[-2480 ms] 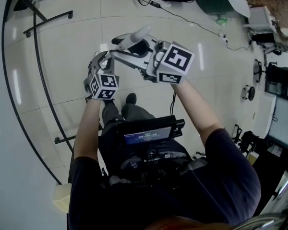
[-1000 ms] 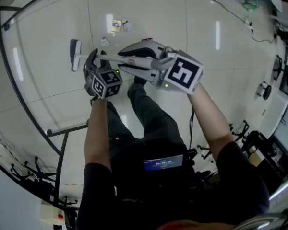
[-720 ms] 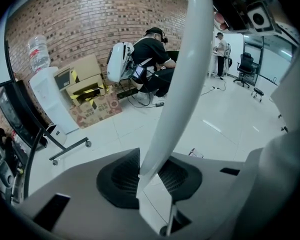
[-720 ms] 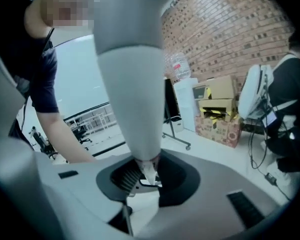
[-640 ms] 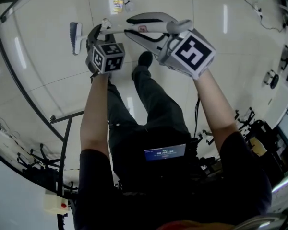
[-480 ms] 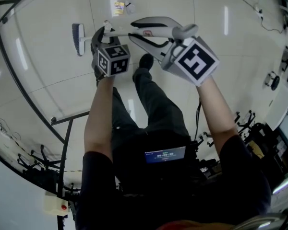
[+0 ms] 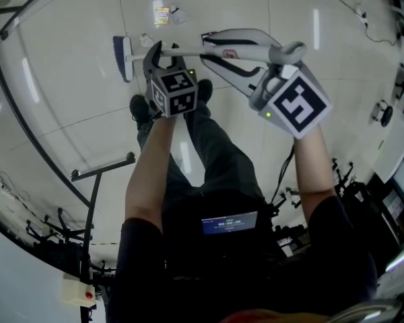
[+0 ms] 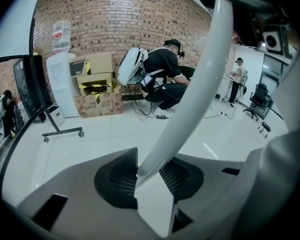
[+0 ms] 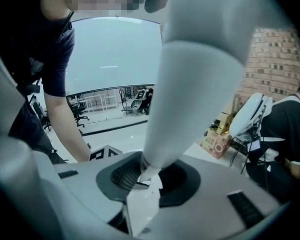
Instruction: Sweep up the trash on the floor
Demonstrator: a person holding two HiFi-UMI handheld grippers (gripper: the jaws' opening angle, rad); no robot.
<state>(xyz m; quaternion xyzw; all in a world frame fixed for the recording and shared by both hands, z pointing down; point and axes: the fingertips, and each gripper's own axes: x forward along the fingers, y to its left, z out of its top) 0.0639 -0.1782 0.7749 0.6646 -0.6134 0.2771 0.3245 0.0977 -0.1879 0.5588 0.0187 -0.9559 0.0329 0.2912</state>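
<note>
Far left on the tiled floor [image 7: 67, 113] is the broom [image 7: 123, 58], its dark brush head just left of the trash. The trash itself lies further up: a yellow packet [image 7: 161, 15], a crumpled wrapper [image 7: 179, 15] touching it, and a small scrap [image 7: 145, 39] near the brush.

The left gripper [image 7: 160, 52] reaches forward on a bare forearm and tilts down at the floor. Its fingers pinch the white broom handle [image 8: 190, 99] and have just been easing wider, with the handle between the pads.

To the right is the grey dustpan [image 7: 232, 58], held off the floor beside the left gripper. What lies inside it cannot be made out.

Further right, the right gripper [image 7: 281, 60] slopes less steeply, with its marker cube facing up. Its fingers are clamped on the thick dustpan handle [image 9: 190, 94].
</note>
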